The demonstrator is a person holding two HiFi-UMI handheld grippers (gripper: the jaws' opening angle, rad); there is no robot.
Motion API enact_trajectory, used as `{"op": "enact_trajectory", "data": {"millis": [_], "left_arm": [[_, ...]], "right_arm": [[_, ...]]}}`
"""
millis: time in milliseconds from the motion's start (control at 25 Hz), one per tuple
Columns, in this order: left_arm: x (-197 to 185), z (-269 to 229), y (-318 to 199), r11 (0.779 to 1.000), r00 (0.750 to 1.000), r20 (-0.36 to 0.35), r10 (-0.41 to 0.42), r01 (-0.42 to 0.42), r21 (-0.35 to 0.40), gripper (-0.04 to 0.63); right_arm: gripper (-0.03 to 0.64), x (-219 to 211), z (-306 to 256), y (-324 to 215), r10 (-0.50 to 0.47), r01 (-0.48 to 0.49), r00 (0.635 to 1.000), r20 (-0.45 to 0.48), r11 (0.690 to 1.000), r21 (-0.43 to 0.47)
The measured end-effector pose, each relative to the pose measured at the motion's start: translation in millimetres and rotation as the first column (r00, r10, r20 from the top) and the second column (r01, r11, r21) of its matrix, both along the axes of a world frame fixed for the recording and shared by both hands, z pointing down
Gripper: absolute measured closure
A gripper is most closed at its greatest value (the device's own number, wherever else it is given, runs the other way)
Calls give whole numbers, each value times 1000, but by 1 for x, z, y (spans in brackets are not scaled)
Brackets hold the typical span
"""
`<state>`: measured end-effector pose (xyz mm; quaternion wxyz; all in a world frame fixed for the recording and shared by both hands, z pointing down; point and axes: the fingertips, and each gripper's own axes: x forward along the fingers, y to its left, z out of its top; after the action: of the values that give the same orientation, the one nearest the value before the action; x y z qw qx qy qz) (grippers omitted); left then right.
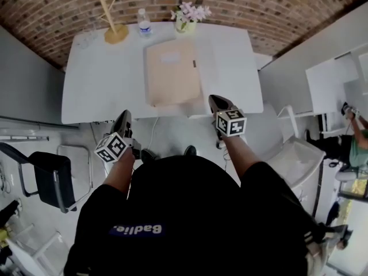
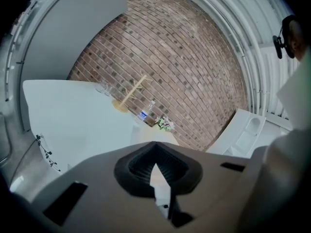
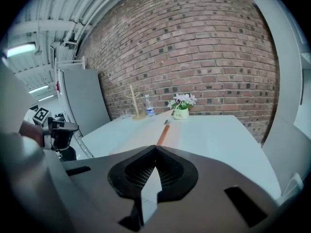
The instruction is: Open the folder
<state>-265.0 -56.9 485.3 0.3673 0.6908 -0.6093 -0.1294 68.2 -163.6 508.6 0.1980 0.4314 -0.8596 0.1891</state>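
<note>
Left gripper (image 1: 123,119), right gripper (image 1: 218,103): jaws together, empty. Folder (image 1: 172,71) whole in head view; in left gripper view mostly hidden behind jaws.

The person wears a black short-sleeved T-shirt (image 1: 190,211) with white lettering on a blue strip (image 1: 136,230), and dark shoes (image 1: 190,150); the dark grey tapering left gripper (image 1: 125,115) and right gripper (image 1: 213,99) each carry a white cube with black square markers (image 1: 231,122); black ribbed pads (image 3: 171,174) line the jaws.

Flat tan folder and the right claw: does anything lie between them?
Nothing: the head view shows only bare white tabletop between the flat tan folder and the right claw.
</note>
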Motion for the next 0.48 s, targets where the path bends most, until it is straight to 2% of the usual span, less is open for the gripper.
{"op": "enact_trajectory", "data": {"millis": [240, 480], "left_arm": [[26, -44, 8, 994, 997, 27, 75, -77, 77, 595], [57, -88, 17, 974, 987, 44, 154, -159, 163, 595]], "right_arm": [[589, -4, -41, 22, -32, 29, 997, 70, 998, 56], [588, -18, -82, 48, -86, 70, 984, 156, 992, 103]]}}
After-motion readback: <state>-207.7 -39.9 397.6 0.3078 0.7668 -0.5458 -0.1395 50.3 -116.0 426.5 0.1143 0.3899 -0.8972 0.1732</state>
